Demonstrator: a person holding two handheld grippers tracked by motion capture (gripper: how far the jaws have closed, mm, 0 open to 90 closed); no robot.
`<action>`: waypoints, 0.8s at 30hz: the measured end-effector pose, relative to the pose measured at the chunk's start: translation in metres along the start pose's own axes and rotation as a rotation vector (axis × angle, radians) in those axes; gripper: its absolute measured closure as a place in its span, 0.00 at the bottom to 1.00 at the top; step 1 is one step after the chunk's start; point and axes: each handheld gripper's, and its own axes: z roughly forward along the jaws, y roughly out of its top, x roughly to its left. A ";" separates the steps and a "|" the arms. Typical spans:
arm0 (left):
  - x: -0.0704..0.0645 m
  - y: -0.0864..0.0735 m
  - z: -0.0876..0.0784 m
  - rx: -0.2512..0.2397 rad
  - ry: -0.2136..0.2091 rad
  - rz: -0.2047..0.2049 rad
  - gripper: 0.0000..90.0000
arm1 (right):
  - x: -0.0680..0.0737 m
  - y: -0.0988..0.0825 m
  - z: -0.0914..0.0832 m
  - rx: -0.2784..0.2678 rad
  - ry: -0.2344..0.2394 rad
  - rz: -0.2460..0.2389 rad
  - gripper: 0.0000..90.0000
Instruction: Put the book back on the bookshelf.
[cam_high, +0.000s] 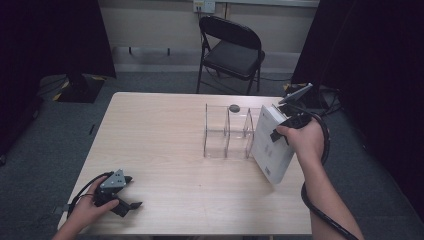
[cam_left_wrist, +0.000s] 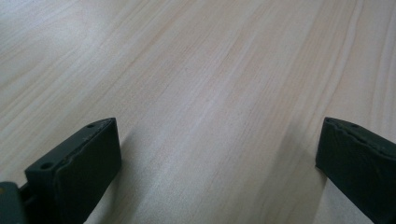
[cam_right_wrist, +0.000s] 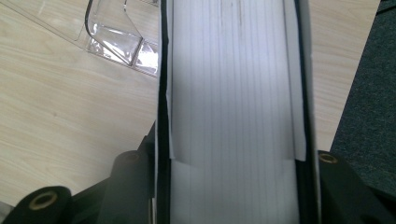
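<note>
High view: the right gripper (cam_high: 289, 120) holds a white book (cam_high: 270, 144) tilted, its lower corner down at the right edge of the table (cam_high: 165, 150), its upper end leaning toward the far right corner. The book stands just beside the right end of a clear acrylic rack (cam_high: 227, 131) with upright dividers, which sits right of the table's middle; a small dark round thing (cam_high: 234, 107) lies at the rack's far side (too small to identify). The left gripper (cam_high: 125, 192) rests at the near left corner, held by the left hand (cam_high: 90, 210). A black folding chair (cam_high: 232, 50) stands beyond the far edge.

Left gripper view: the two black jaws stand wide apart over bare wood (cam_left_wrist: 210, 93), nothing between them.

Right gripper view: the jaws press on both covers of the book (cam_right_wrist: 233, 112), whose white page edges run up the middle. The clear rack (cam_right_wrist: 116, 37) lies at upper left on the table (cam_right_wrist: 56, 107); grey floor (cam_right_wrist: 369, 116) shows past the table's edge.
</note>
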 end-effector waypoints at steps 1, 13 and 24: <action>0.000 0.000 0.000 0.000 0.000 0.000 0.00 | 0.000 0.001 0.001 0.002 -0.002 0.001 0.58; 0.000 0.000 0.000 0.000 -0.002 0.002 0.00 | 0.001 0.006 0.008 -0.005 -0.015 0.027 0.58; 0.000 0.000 0.000 0.001 -0.002 0.003 0.00 | 0.003 0.014 0.009 -0.009 -0.027 0.043 0.58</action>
